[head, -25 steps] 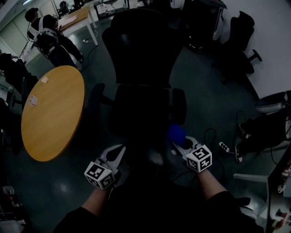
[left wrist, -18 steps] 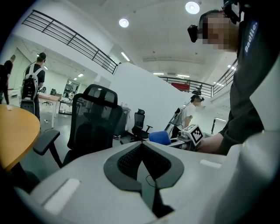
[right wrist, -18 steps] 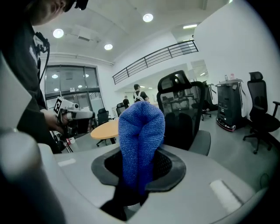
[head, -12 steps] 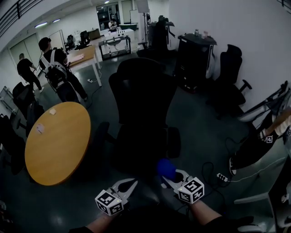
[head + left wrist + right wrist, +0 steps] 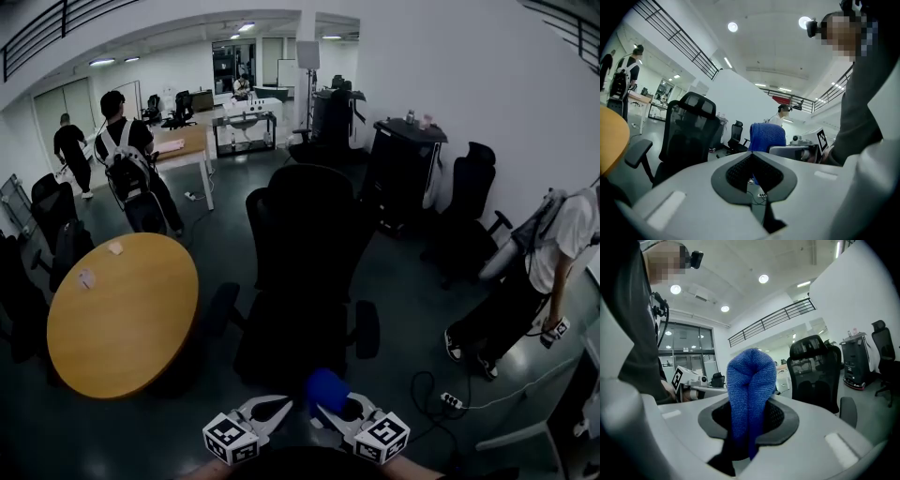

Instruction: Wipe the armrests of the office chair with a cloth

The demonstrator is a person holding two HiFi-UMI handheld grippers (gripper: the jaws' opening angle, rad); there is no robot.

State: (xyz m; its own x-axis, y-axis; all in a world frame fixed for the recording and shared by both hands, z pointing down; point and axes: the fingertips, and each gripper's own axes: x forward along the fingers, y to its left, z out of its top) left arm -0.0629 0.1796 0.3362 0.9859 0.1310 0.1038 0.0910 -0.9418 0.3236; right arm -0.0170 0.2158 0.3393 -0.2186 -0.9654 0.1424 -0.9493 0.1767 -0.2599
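Step in hand, as we read it: approach. No wiping contact yet.

- Right gripper (image 5: 330,411): jaws closed on the blue cloth (image 5: 326,389). It sits deep in the pad pocket as a doubled-over wad.
- Left gripper (image 5: 278,405): jaws look closed, nothing in them. We see only floor and a cable through the pad pocket. It sits just left of the right gripper, both near us.
- Chair (image 5: 305,272): backrest far, seat toward us, so it faces us. Left armrest (image 5: 222,311) and right armrest (image 5: 367,328) flank the seat, each with its long axis running near-far.
- The cloth hangs over the seat's near edge, between the armrests and closer to the right one. It touches neither.

Cloth orientation: the long axis runs along the jaws. The rounded fold points far, toward the backrest, and tilts up. The loose ends are buried in the jaws.

Next move, our call:
- Carry the cloth far and right to the right armrest.
- Tip the gripper down so the fold's broad side lands on the top pad, not its tip.
- Stroke along the armrest's length, then cross over to the left armrest.
- The left gripper could steady the chair, since it may swivel under pressure.

Only a short wad sticks out past the jaws, so there is a risk they scrape the pad.
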